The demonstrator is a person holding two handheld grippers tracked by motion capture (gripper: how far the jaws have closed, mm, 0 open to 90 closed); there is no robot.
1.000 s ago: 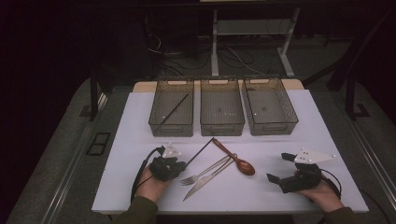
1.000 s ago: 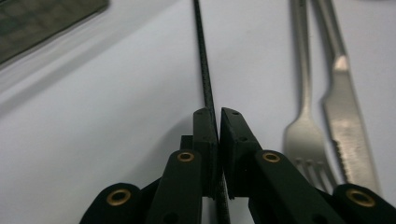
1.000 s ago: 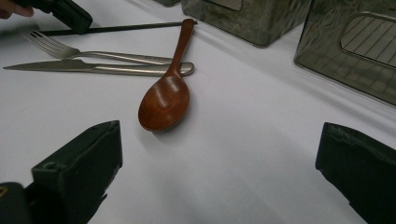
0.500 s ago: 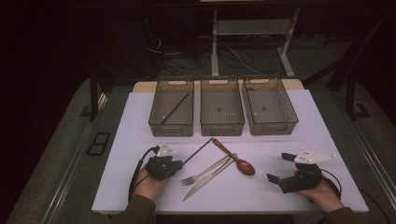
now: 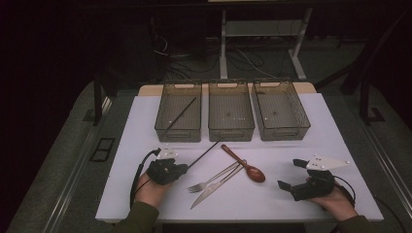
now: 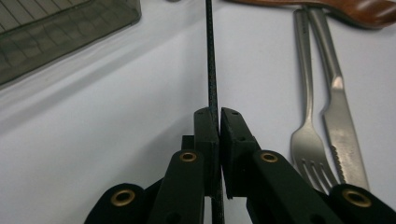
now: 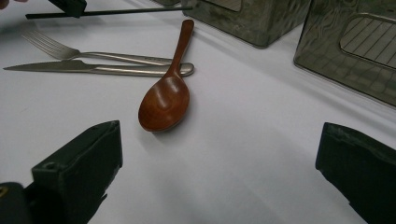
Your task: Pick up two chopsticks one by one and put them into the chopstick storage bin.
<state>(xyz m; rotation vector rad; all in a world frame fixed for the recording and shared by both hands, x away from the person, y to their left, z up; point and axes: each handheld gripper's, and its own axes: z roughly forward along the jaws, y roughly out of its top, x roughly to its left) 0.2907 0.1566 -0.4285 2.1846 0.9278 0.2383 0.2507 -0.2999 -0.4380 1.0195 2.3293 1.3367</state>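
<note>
Left tool point(image 6: 214, 122) is clamped on a black chopstick point(image 6: 211, 70), which lies on the worktop point(image 5: 145, 131) just left of the fork point(image 5: 210, 180). Right tool point(image 7: 219, 172), jaws wide and empty, rests right of the fork, beyond the spoon point(image 7: 167, 95).

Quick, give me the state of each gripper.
Left gripper: shut on the black chopstick.
Right gripper: open, holding nothing.
</note>
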